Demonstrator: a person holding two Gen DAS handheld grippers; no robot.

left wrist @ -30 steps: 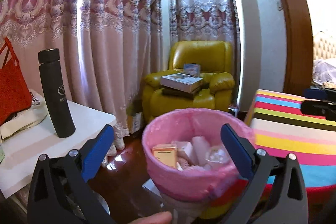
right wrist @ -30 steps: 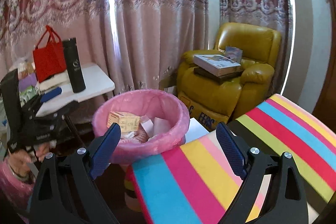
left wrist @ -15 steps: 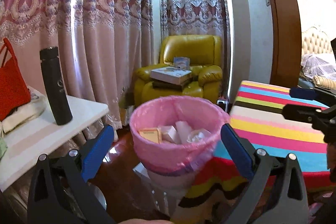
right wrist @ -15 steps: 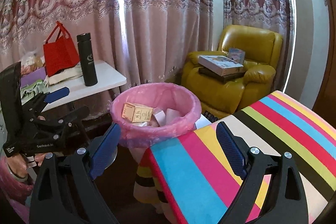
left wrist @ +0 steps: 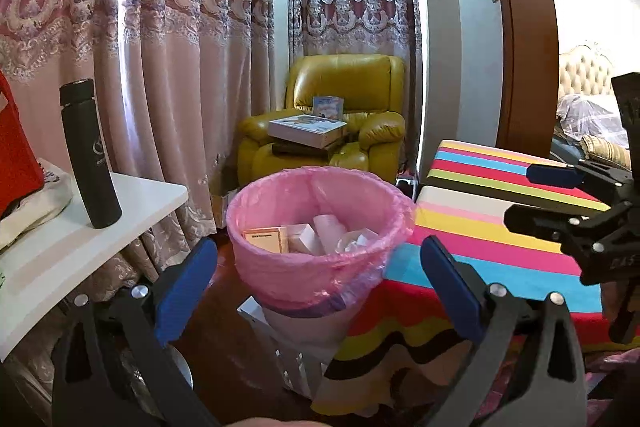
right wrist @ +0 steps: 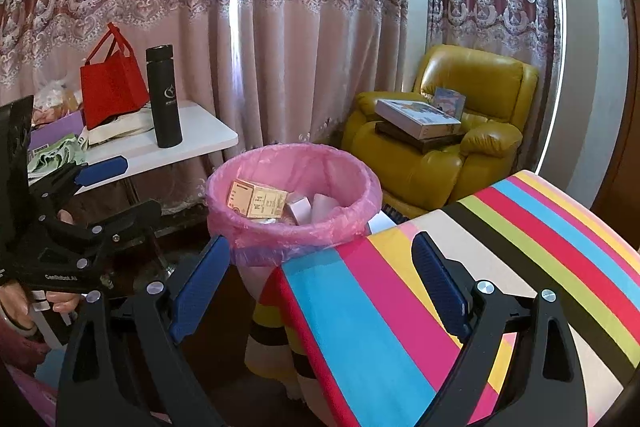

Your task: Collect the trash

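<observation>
Bed [left wrist: 592,115] only in left view, perhaps quilted, both claws [left wrist: 318,261] [right wrist: 320,263] apart, empty.

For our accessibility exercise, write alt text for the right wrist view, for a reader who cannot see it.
A pink-lined trash bin holding small boxes and paper stands on the floor beyond the open, empty right gripper. A striped cloth lies right of it, a white table with a black flask left, a yellow armchair behind.
</observation>
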